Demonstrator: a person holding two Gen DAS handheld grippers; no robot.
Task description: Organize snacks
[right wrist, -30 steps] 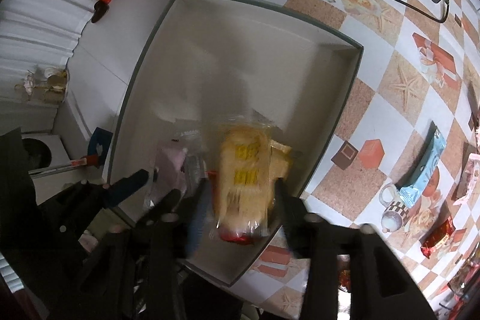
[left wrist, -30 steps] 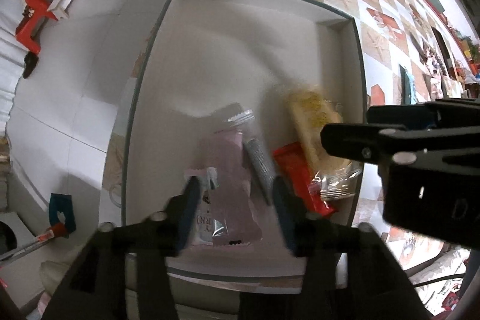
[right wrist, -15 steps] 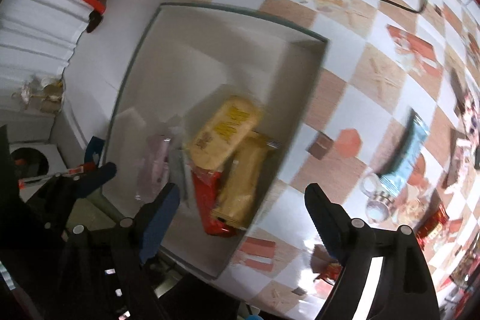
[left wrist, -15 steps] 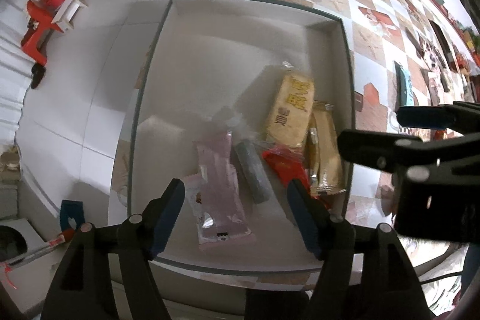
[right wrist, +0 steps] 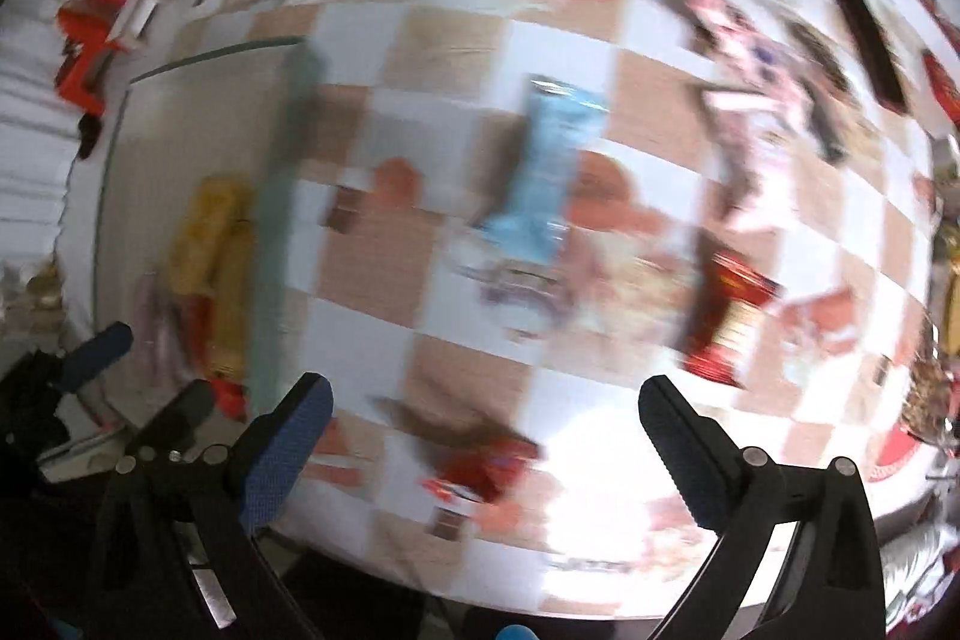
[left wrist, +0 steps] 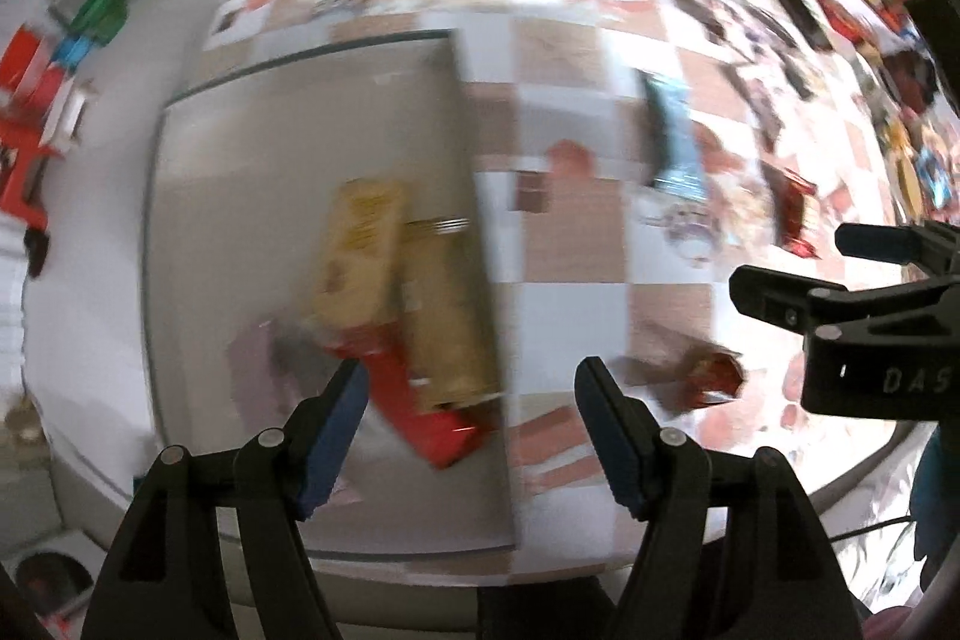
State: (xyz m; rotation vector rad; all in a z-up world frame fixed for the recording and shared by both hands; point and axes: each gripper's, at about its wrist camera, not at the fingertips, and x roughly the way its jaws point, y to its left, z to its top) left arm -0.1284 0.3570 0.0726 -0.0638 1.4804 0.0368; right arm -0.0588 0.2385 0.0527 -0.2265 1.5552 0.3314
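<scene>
Between my right claw's (right wrist: 483,412) two spread fingers nothing is held; it is wide apart and empty. Just above it, low in the centre of the right wrist picture, lies a small red packet (right wrist: 480,460) on the checkered tablecloth (right wrist: 372,268), blurred, so I cannot read it. My left claw (left wrist: 471,400) is also spread and empty, at the bottom of its own picture, over the near right corner of the grey tray (left wrist: 240,172).

Inside the tray, along its right wall, I see a red packet (left wrist: 420,412) lowest, two yellow packets (left wrist: 384,268) above it and a pale pink one (left wrist: 252,352) to their left.

Further up on the cloth, in the right wrist view, are a red-and-gold bag (right wrist: 729,316) at the right and a light blue bar (right wrist: 543,172) in the middle.

I judge these wrappers light, thin and a little slippery, with contents that may crumble. For the blue bar I would close across its narrow middle, gently, not on the flat sealed ends.
</scene>
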